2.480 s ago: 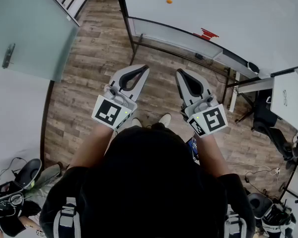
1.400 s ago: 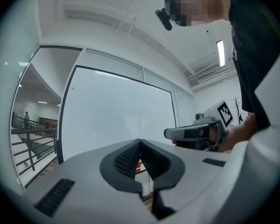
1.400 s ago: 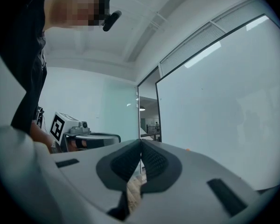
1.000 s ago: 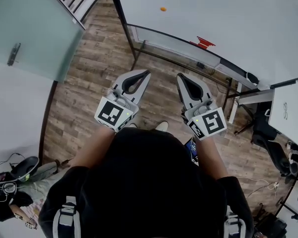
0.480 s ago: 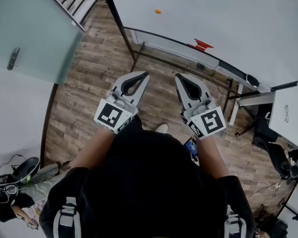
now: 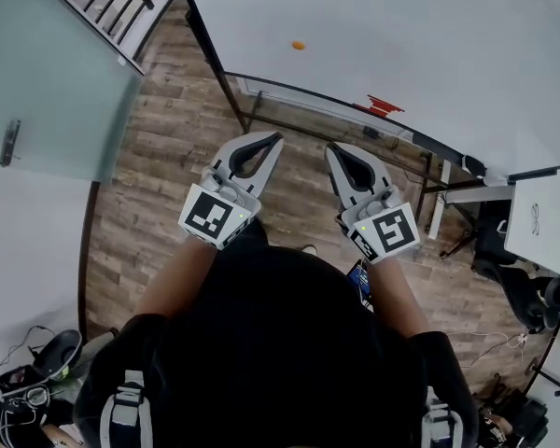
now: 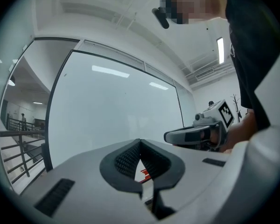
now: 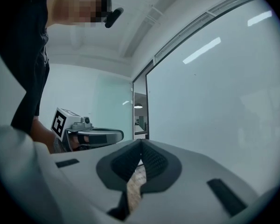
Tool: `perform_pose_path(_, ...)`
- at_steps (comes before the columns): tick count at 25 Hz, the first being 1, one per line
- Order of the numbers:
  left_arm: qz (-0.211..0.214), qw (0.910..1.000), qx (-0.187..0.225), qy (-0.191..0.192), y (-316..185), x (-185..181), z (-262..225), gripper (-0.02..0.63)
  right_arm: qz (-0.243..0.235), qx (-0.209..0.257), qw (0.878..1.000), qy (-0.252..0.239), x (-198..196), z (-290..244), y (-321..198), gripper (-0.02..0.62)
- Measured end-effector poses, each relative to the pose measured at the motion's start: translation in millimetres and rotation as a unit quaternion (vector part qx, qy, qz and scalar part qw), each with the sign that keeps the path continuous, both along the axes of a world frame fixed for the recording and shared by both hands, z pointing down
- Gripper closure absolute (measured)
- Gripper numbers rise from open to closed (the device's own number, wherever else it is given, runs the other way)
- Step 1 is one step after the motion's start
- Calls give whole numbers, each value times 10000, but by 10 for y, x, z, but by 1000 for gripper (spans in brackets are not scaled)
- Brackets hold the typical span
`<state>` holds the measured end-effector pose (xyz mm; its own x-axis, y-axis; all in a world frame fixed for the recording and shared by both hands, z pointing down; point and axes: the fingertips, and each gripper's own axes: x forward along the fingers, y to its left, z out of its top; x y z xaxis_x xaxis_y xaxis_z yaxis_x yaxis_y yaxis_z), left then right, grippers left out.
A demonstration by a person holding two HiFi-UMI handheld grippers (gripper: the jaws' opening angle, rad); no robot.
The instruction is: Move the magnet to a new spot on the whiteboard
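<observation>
Over a wood-plank floor [image 6: 168,157], the whiteboard [image 6: 429,35] bears an orange magnet [image 6: 299,45], too small to show an axis; the left gripper [image 6: 276,139] and right gripper [image 6: 329,148] have fingers together, empty.

You have no legible text, number or brand in any view. The white marker cube [image 6: 215,215] on your left gripper [image 6: 276,139] and the matching cube [image 6: 388,231] on your right gripper [image 6: 329,148] carry black square patterns only. A dark mark [image 6: 534,215] on the white panel [image 6: 555,203] is too small to read.
</observation>
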<state>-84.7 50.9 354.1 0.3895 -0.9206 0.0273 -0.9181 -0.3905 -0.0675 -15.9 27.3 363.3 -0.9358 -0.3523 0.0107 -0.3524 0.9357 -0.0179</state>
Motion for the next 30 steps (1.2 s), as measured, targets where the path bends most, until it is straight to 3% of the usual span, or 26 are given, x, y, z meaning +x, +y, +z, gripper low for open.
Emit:
perform_pose_path(9,461,9987,-184,59,-807,-965,79,604,634,-185,9977,149,-907,121,-785,595)
perform_pose_path(14,825,9965,-132,62,-1170,-1370,122,604,1300,-202,9909,273,-1277,189,-1133,595)
perform_pose_path(21,1431,9893,-275,43,-1428,-1796,373,604,2436,-221,9688,397,-1695,401,-1547,595)
perform_pose_path(30,1817,9826,-357,123,-1800,-1951,627,604,3526,-247,9335,612,-1744,739,-2007,594)
